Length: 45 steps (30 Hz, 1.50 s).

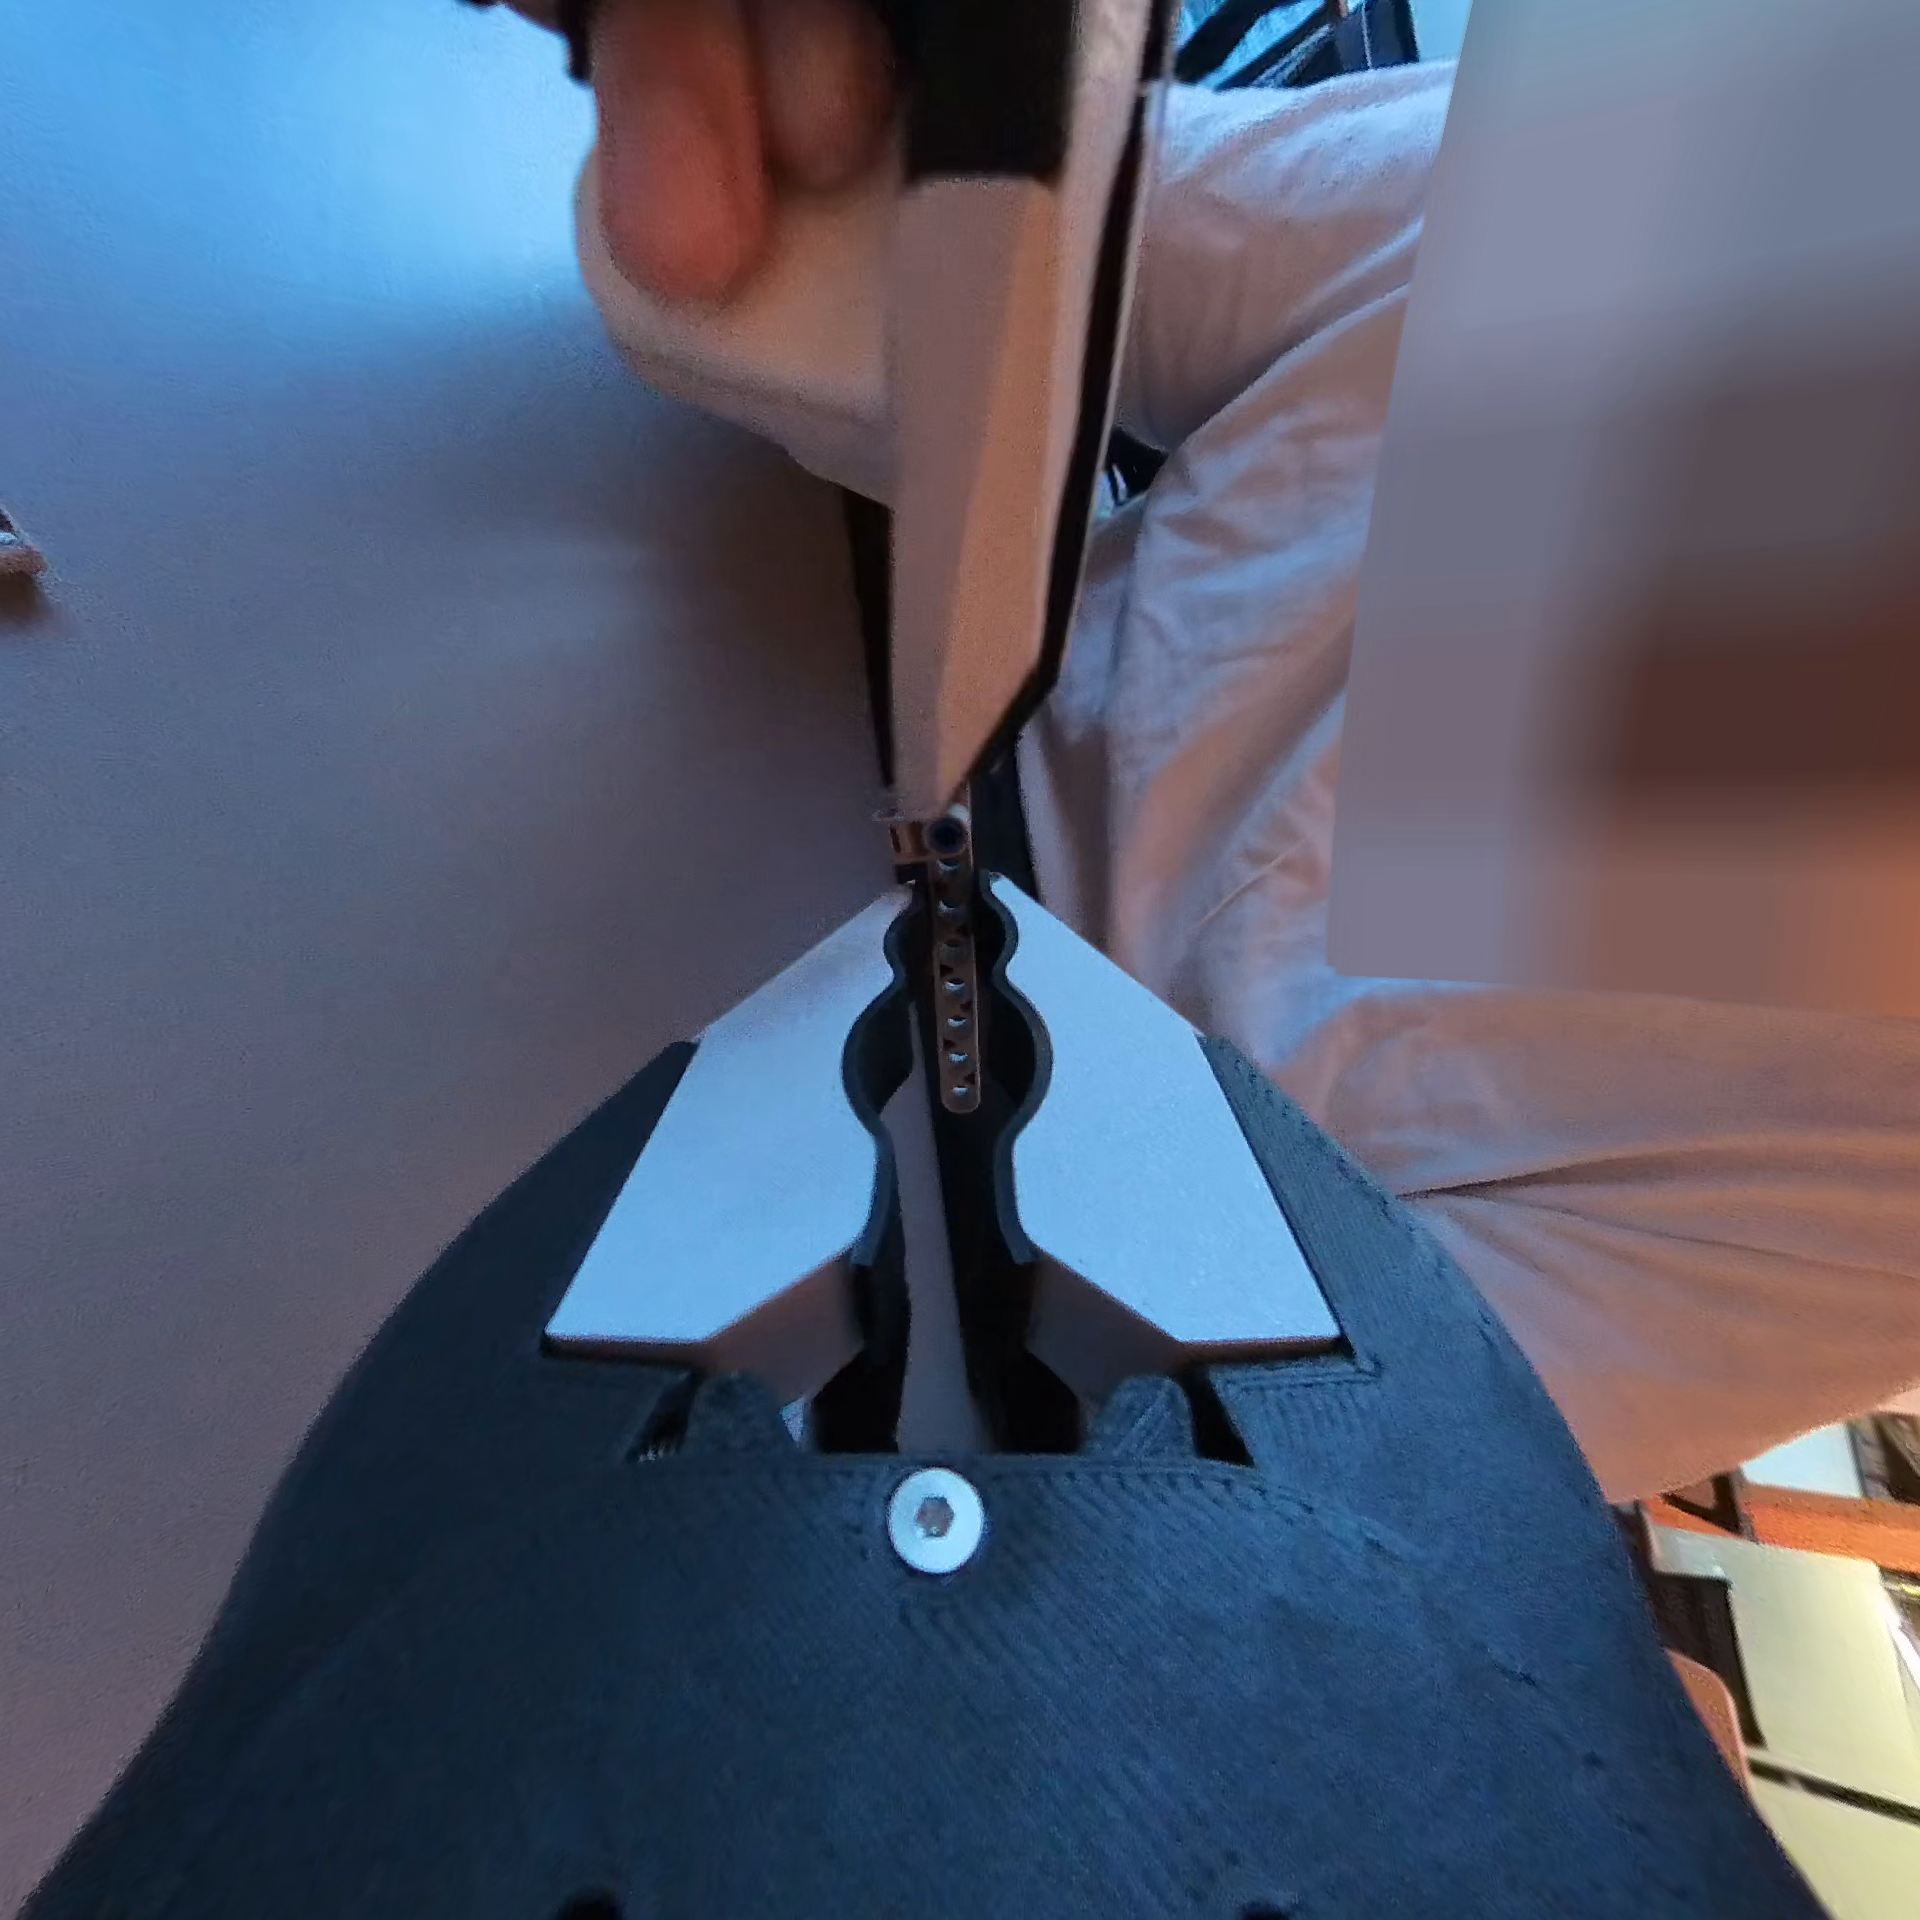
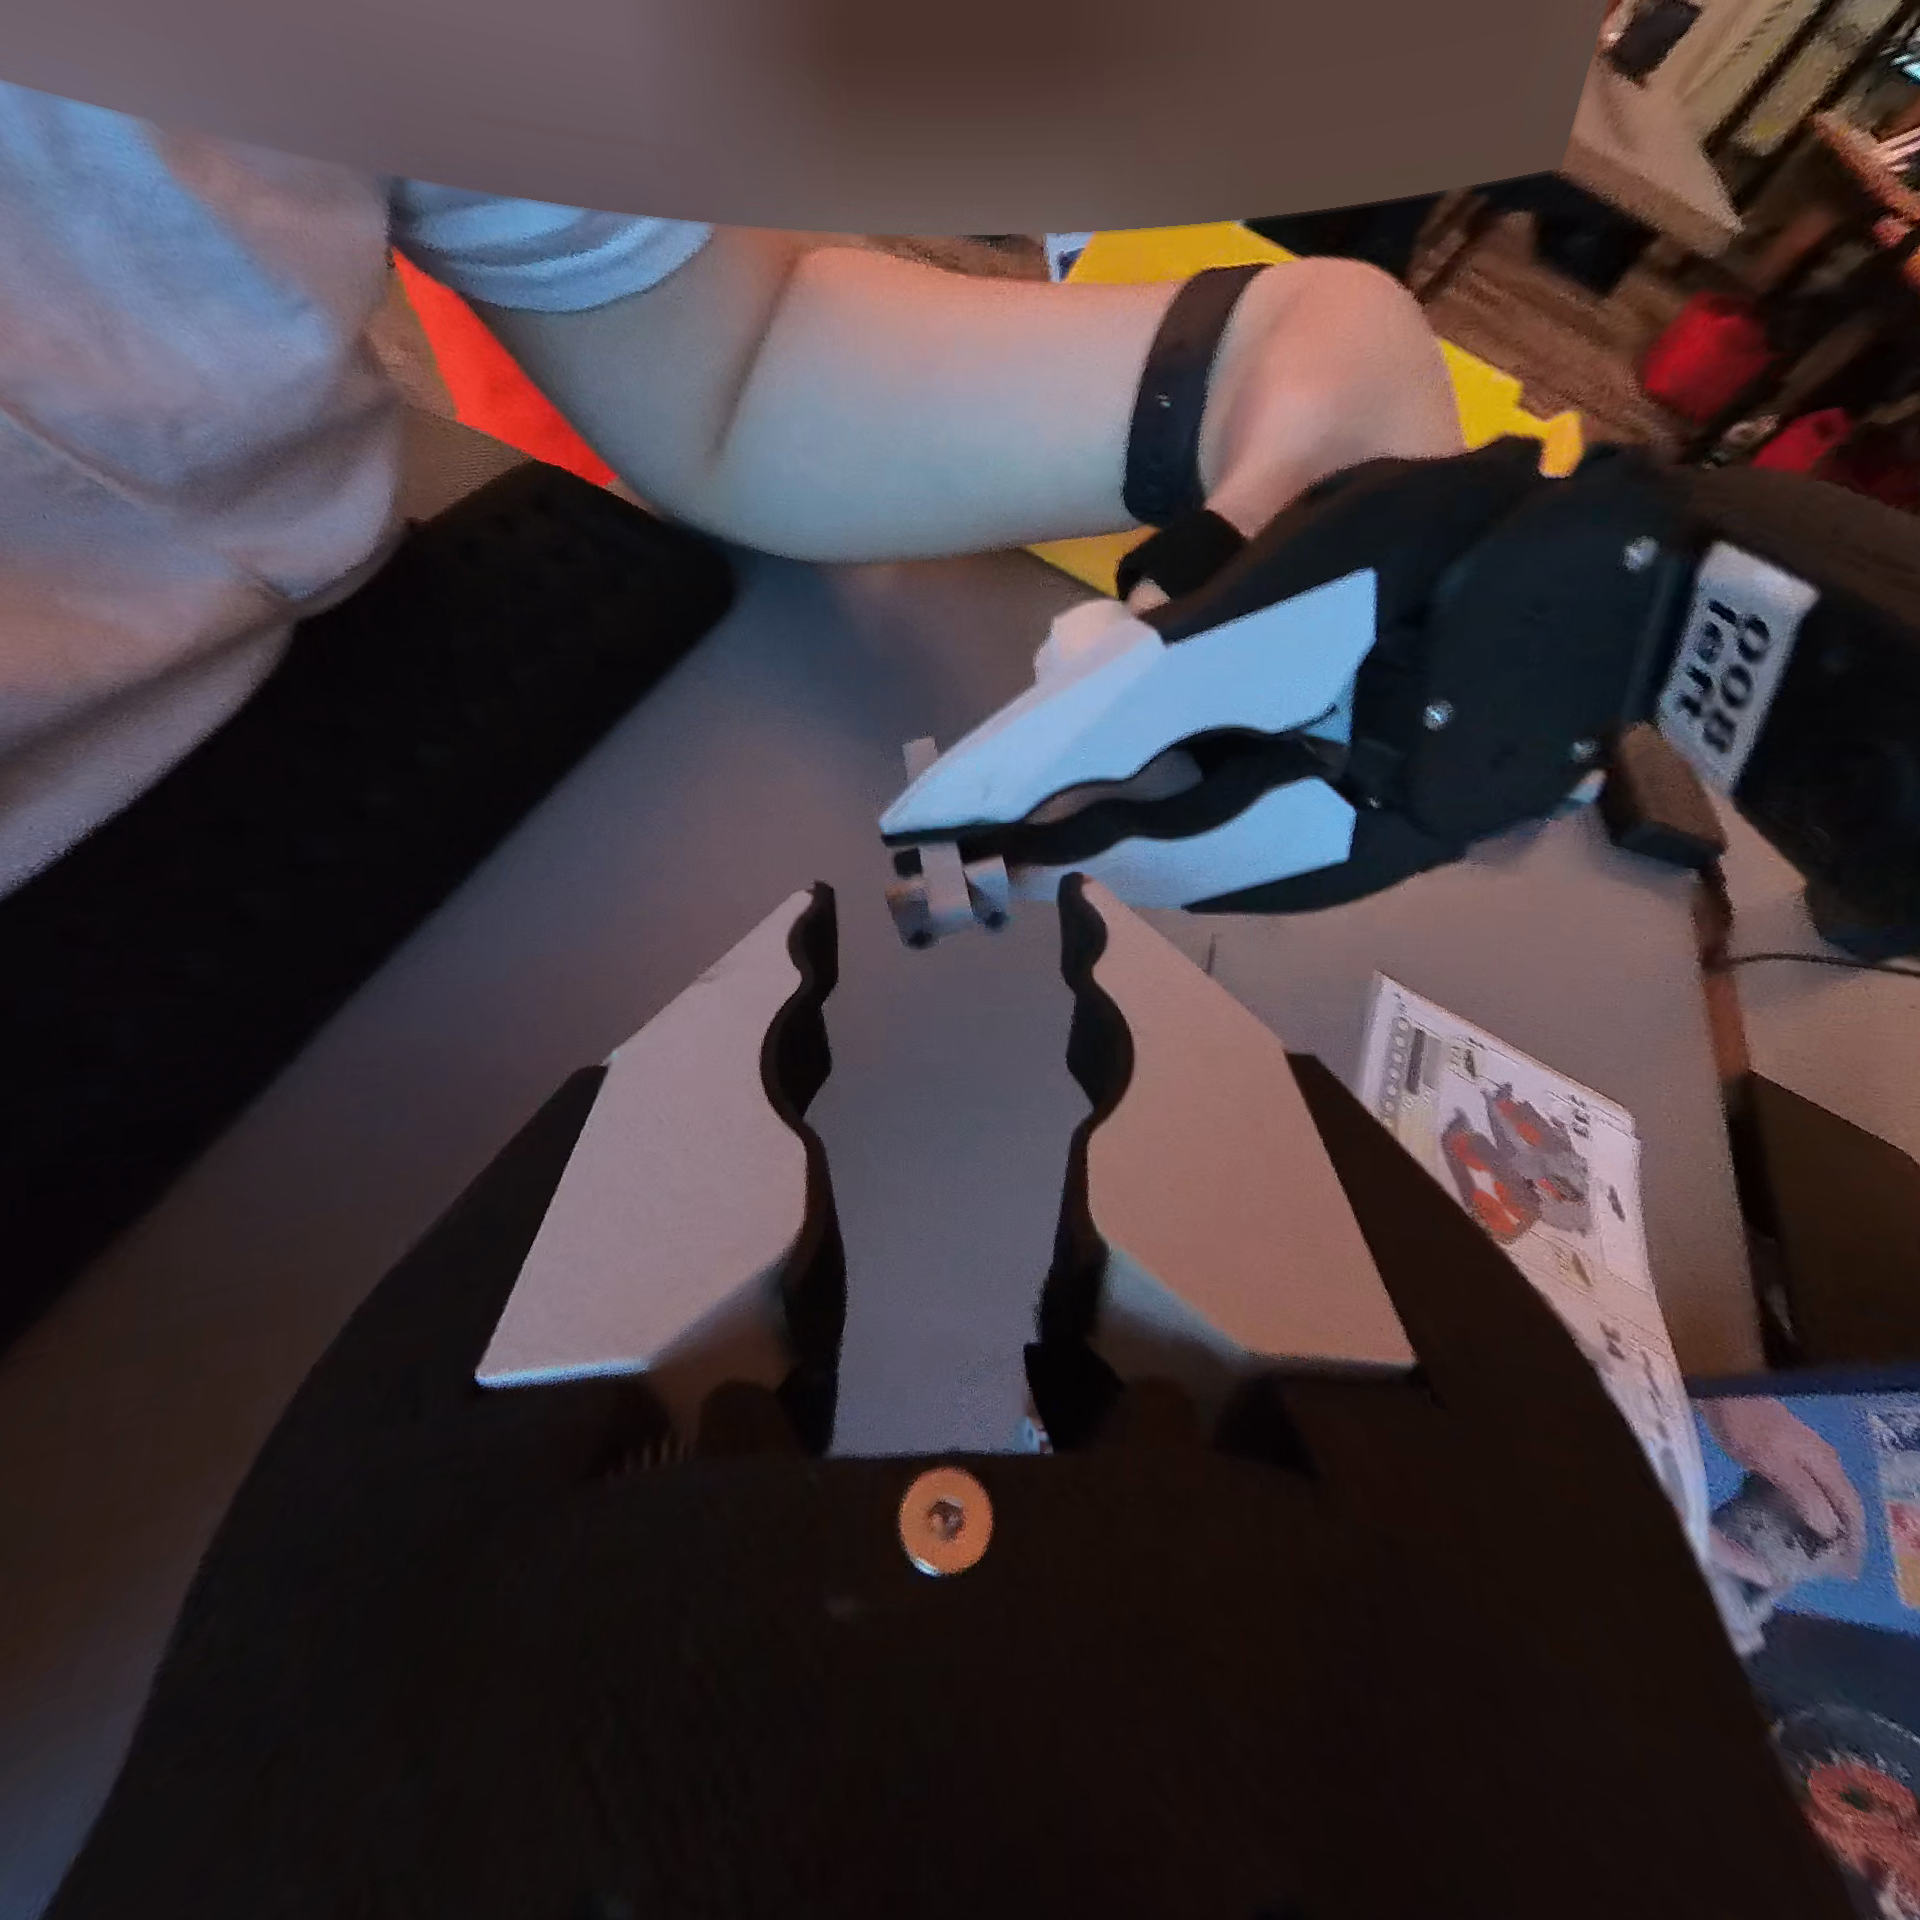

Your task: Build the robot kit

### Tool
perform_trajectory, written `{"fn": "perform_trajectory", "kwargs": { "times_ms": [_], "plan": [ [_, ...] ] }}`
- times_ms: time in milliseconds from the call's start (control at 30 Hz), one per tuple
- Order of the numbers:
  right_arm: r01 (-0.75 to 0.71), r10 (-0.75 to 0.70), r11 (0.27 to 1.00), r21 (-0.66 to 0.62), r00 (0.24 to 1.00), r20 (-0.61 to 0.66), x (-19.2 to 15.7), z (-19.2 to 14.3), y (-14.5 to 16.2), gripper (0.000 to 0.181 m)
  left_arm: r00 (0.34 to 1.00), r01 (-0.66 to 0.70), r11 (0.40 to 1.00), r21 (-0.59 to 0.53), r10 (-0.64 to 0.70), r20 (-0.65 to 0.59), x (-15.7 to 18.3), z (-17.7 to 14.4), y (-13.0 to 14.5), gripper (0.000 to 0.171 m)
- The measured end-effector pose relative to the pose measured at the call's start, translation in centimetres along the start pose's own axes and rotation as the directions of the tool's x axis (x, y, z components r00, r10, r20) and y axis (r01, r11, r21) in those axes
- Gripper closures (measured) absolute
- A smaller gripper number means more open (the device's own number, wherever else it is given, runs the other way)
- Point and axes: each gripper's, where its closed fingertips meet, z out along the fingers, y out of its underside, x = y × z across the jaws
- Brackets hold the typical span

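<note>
Above the grey table, the left gripper pinches a small grey beam, presenting its end. Facing it, the right gripper has its fingers wide apart, holding nothing, just short of the part.

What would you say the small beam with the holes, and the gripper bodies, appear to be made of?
The holed beam, clamped in the left gripper, looks like moulded grey plastic: smooth, with evenly spaced round holes. The gripper body seems to be matt black 3D-printed plastic, since fine layer lines show.

A grey table stands before dim, blurred clutter, perhaps shelving, under bluish light.
</note>
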Motion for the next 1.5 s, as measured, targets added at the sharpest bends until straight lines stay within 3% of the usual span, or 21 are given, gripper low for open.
{"fn": "perform_trajectory", "kwargs": {
  "times_ms": [233, 867, 1033, 1167, 1200, 1267, 1400, 1500],
  "plan": [
    [0.047, -0.047, 0.996, -0.070, 0.999, -0.005, -0.4, 1.0, 0.1, 0.156, 0.999, 0.019, 1.000, -0.010, -0.020, -0.035, 0.1, 0.3, 0.1, 0.166],
    [0.123, -0.118, 0.981, -0.151, 0.992, 0.046, -1.4, 1.7, 1.0, 0.158, 0.996, 0.038, 0.996, -0.079, -0.044, -0.071, 0.1, 1.2, 0.9, 0.166],
    [-0.023, 0.027, 0.992, -0.126, 0.999, 0.025, -0.3, 1.5, 1.1, 0.156, 0.997, 0.057, 0.998, -0.021, -0.058, -0.050, -0.3, 0.3, 0.4, 0.167],
    [0.041, -0.038, 0.992, -0.117, 0.999, 0.032, -0.6, 1.3, 1.4, 0.156, 0.997, 0.051, 0.998, -0.029, -0.053, -0.055, -0.6, 0.7, 0.2, 0.166],
    [0.005, -0.005, 0.995, -0.096, 1.000, 0.006, 0.0, 1.2, 1.3, 0.156, 0.997, 0.049, 0.999, -0.016, -0.049, -0.056, -0.7, 0.4, 0.1, 0.167],
    [-0.096, 0.089, 0.994, -0.049, 0.989, -0.117, 2.6, 0.1, 1.1, 0.130, 0.999, 0.028, 0.997, 0.075, -0.026, -0.033, -1.2, -0.8, -1.1, 0.167],
    [-0.058, 0.070, 0.997, 0.050, 0.951, -0.301, 5.8, -4.7, 0.6, 0.139, 0.987, -0.155, 0.949, 0.275, 0.138, 0.080, -1.6, -4.0, -3.9, 0.166],
    [-0.051, 0.081, 0.995, 0.088, 0.922, -0.377, 7.0, -7.0, 0.5, 0.139, 0.927, -0.357, 0.889, 0.286, 0.298, 0.229, -1.5, -4.9, -4.6, 0.166]
  ]
}}
